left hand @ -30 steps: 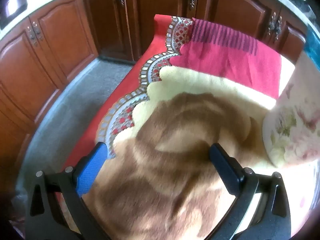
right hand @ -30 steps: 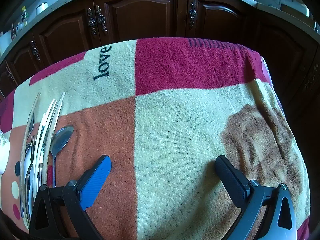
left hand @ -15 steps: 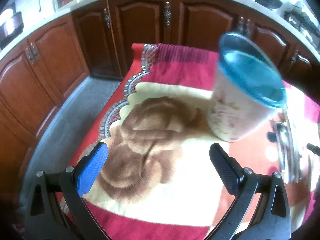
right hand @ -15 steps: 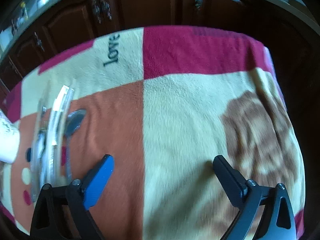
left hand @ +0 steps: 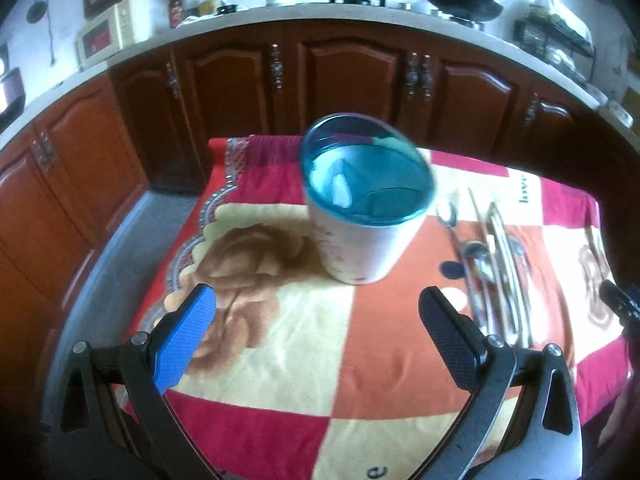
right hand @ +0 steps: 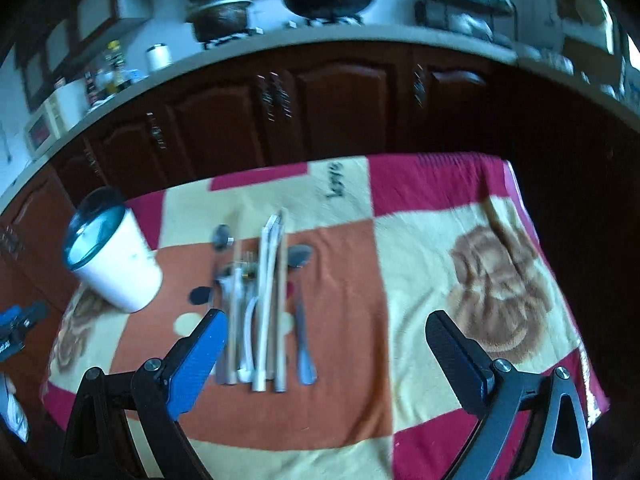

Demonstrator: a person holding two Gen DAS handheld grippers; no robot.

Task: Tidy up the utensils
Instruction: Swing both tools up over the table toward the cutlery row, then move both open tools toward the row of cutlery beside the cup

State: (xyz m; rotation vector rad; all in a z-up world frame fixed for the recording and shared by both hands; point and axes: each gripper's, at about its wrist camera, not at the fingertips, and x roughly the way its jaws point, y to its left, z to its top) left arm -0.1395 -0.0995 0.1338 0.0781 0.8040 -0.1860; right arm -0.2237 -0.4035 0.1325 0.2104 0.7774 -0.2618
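A white cup with a teal inside (left hand: 362, 216) stands upright on the blanket-covered table (left hand: 280, 344); it also shows at the left of the right wrist view (right hand: 116, 258). Several utensils (right hand: 262, 300), spoons, forks and pale sticks, lie side by side on the orange patch, right of the cup; they also show in the left wrist view (left hand: 494, 276). My left gripper (left hand: 316, 320) is open and empty, in front of the cup. My right gripper (right hand: 326, 340) is open and empty, above the near ends of the utensils.
Dark wooden cabinets (left hand: 344, 84) run behind the table under a counter (left hand: 280, 12) with pots, bottles and a microwave. Grey floor (left hand: 120, 248) lies left of the table. The other gripper shows at the left edge of the right wrist view (right hand: 18, 320).
Both grippers have pulled back and up from the table. The cup and the whole row of utensils have come into view. Both stay open.
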